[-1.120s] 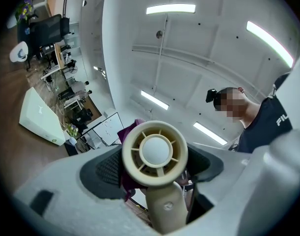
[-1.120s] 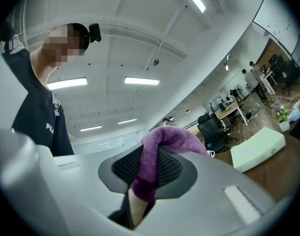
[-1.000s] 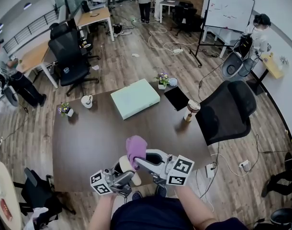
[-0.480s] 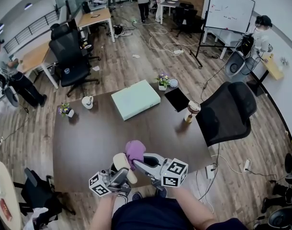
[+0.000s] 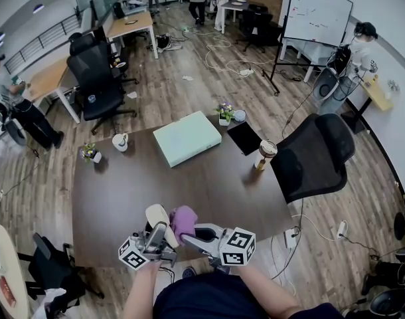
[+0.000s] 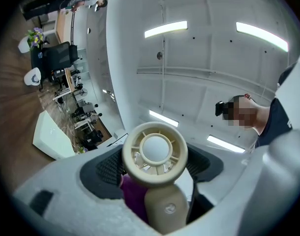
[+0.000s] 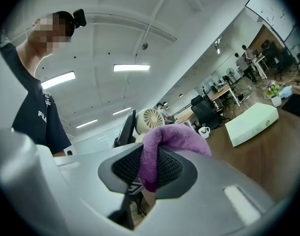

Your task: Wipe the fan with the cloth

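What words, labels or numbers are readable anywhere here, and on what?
"F…": white print on the person's dark shirt; the rest is unclear.
Writing on the whiteboard: too small to read.
Emblem on the fan handle: too blurred.
The marker cubes: square patterns, no words.

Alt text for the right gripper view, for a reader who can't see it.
The right tongs are shut on a purple cloth, with a small cream fan just behind it. To the right is a dark wooden table bearing a pale green box; the person in a dark shirt leans in at the left.
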